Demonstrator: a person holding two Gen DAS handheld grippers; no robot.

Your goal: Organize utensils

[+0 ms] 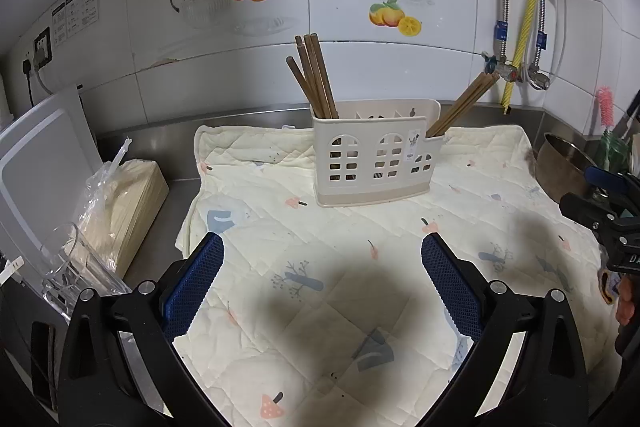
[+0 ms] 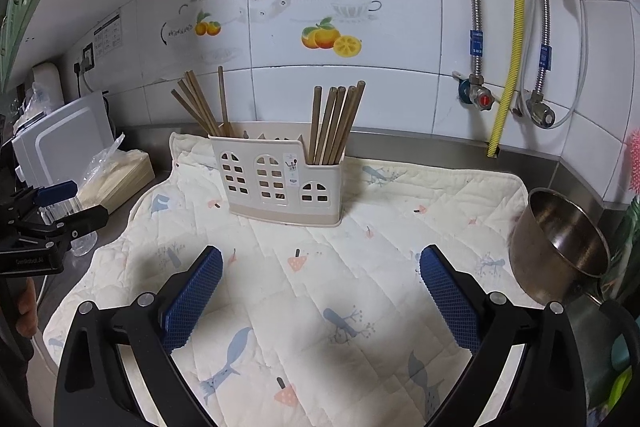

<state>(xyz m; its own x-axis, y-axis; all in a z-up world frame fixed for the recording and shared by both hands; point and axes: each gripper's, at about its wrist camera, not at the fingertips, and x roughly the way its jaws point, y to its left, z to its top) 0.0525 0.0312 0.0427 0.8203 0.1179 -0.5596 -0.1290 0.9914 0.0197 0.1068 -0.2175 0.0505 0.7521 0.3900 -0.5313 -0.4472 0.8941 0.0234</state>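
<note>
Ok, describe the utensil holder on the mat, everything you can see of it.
The utensil holder is a cream, plastic-looking caddy with a beige base band, shaped like a little house: arched, gridded window cutouts in its front wall and a lower step at its right end. Dividers split its open top into compartments. It stands upright on the quilted mat near the tiled wall. Brown chopsticks lean in the left compartment and the right one; the middle ones look empty. A small label sits on its front.
</note>
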